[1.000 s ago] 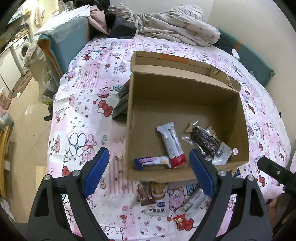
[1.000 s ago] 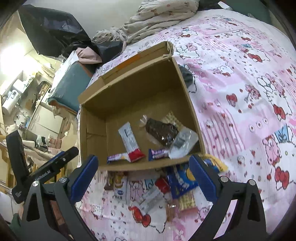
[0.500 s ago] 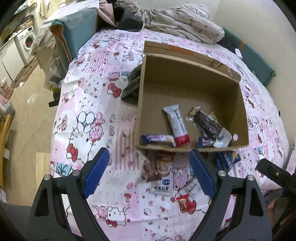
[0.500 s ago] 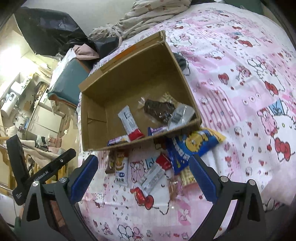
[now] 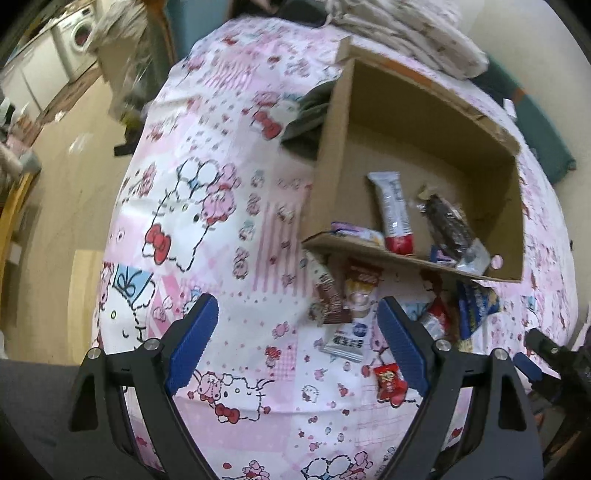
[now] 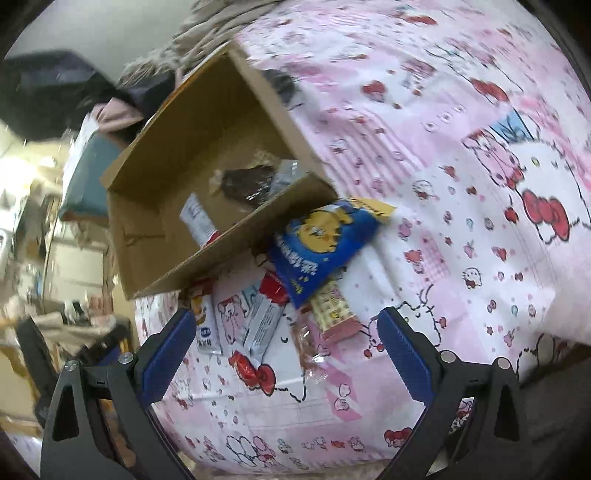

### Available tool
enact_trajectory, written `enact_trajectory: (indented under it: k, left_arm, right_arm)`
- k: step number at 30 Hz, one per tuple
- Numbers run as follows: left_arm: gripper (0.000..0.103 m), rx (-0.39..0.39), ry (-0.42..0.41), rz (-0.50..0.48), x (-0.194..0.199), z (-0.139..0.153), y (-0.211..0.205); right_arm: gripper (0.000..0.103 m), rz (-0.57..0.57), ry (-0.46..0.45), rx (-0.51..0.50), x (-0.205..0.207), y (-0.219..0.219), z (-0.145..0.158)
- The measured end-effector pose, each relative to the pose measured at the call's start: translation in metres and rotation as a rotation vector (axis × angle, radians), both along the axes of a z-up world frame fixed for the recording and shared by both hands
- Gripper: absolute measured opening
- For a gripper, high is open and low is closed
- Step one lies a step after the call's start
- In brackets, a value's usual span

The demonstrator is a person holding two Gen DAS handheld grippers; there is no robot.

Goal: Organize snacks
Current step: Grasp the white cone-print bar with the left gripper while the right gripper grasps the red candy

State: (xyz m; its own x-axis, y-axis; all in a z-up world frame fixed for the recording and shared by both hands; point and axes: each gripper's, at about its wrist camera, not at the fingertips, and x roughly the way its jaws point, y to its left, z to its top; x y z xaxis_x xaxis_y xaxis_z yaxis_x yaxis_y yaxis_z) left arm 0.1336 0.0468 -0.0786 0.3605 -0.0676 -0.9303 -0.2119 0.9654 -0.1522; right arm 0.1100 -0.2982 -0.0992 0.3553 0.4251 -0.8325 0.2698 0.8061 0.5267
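We hold both claws above the near edge of the bed with the pink cartoon-cat sheet (image 5: pixel 207 206), and neither carries anything: our left claw (image 5: pixel 295 339) stands with its blue pads spread wide, and our right claw (image 6: pixel 288 350) is spread just as wide. Under the left claw the sheet lies bare toward the bed's left edge, where the wooden floor (image 5: pixel 70 155) drops away, so there is open room on that side. To the right, the open brown cardboard box (image 5: pixel 332 155) sits toward the far part of the bed, with its near wall leaning over the loose snacks. Inside it lie a white bar wrapper with a red end (image 5: pixel 393 212), a dark chocolate-coloured snack in clear wrap (image 5: pixel 448 221) and a small purple-and-white packet (image 5: pixel 354 232) against the near wall. Between the box and the near edge lies the scatter still outside: a brown packet (image 5: pixel 328 295), an orange-and-white sachet (image 5: pixel 360 295), a small red square sweet (image 5: pixel 388 376), a blue bag with a yellow cartoon face (image 6: pixel 321 243) tucked partly under the box's near corner, a silver-and-red bar (image 6: pixel 266 317) and a pink-and-yellow flat packet (image 6: pixel 332 314). Crumpled bedding (image 5: pixel 406 33) is heaped at the far edge behind the box.
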Motion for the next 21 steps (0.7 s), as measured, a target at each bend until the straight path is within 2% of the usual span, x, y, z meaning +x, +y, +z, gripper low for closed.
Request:
enact_trajectory:
  k: [5, 7, 10, 11, 13, 14, 15, 16, 17, 21]
  left_arm:
    - [0.085, -0.010, 0.060, -0.017, 0.008, -0.023, -0.009]
    - [0.082, -0.013, 0.065, -0.039, 0.015, -0.030, -0.018]
    - [0.070, -0.042, 0.097, -0.083, 0.032, -0.046, -0.029]
    - [0.062, -0.045, 0.114, -0.092, 0.039, -0.054, -0.031]
    - [0.056, -0.034, 0.138, -0.076, 0.049, -0.067, -0.031]
    - [0.050, -0.025, 0.144, -0.061, 0.054, -0.075, -0.030]
    - [0.024, -0.028, 0.153, -0.056, 0.057, -0.080, -0.029]
    - [0.012, -0.039, 0.181, -0.063, 0.058, -0.087, -0.029]
    - [0.011, -0.045, 0.210, -0.056, 0.056, -0.090, -0.025]
    - [0.011, -0.049, 0.175, -0.046, 0.030, -0.054, -0.014]
  right_arm:
    - [0.101, -0.013, 0.011, 0.007, 0.004, 0.001, -0.004]
    - [0.101, -0.008, 0.012, 0.001, 0.006, 0.003, -0.005]
    - [0.101, -0.002, 0.018, 0.003, 0.008, 0.004, -0.007]
    - [0.101, -0.002, 0.019, 0.004, 0.009, 0.004, -0.007]
    - [0.101, -0.004, 0.019, -0.001, 0.009, 0.003, -0.008]
    - [0.101, -0.006, 0.020, -0.004, 0.009, 0.002, -0.008]
    - [0.101, -0.009, 0.022, -0.005, 0.010, 0.001, -0.009]
    - [0.101, -0.014, 0.024, -0.002, 0.009, 0.000, -0.010]
    - [0.101, -0.017, 0.025, 0.000, 0.009, -0.001, -0.010]
    - [0.101, -0.009, 0.032, 0.011, 0.009, -0.001, -0.010]
